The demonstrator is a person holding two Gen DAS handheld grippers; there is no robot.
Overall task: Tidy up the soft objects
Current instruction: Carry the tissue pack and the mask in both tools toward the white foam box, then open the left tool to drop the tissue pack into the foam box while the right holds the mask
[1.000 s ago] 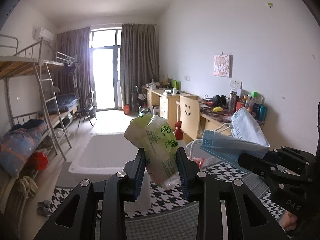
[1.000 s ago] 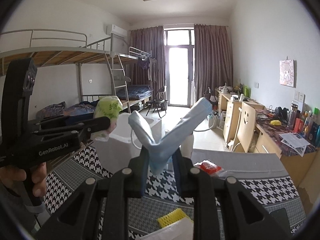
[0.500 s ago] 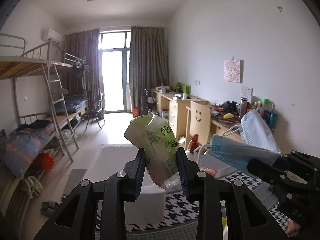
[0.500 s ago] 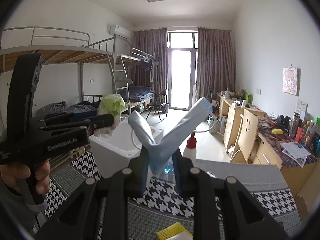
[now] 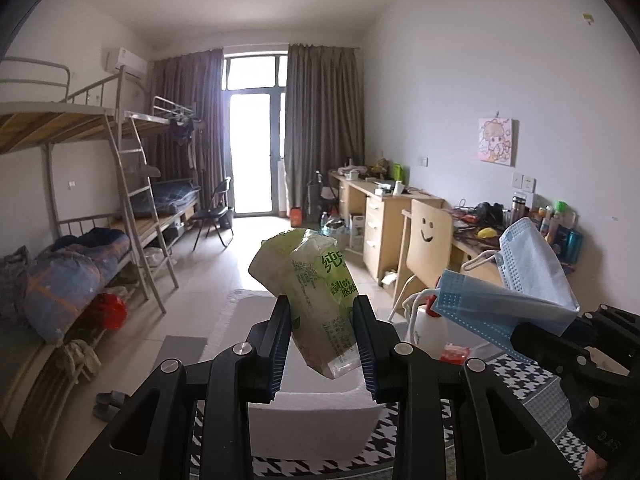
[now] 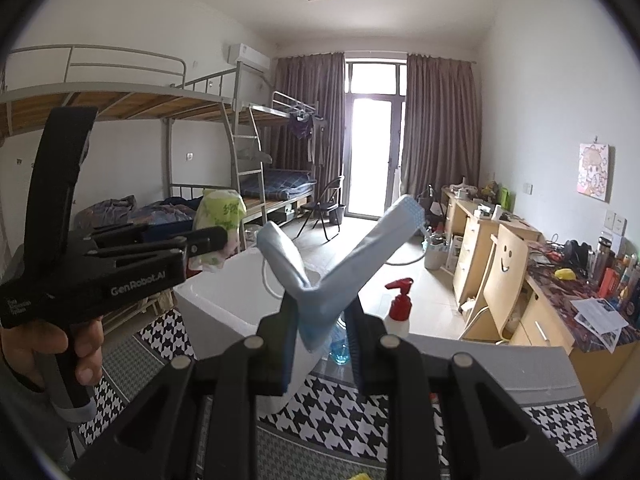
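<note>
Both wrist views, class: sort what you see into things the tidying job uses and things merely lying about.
In use: green plastic tissue pack in left gripper; blue face masks in right gripper; white foam box.

Lying about: red-capped spray bottle; smiley-face wooden chair.

Open white foam box [image 6: 224, 300] lies at twelve o'clock, apparently unobstructed above; a red-capped spray bottle [image 6: 400, 304] stands at two o'clock just beside it.

A crumpled green tissue pack [image 5: 320, 304] stands tilted, pinched in the left tongs [image 5: 322, 346]. A folded blue face mask [image 6: 336, 272], bent into a V, is clamped in the right tongs [image 6: 320, 344].
</note>
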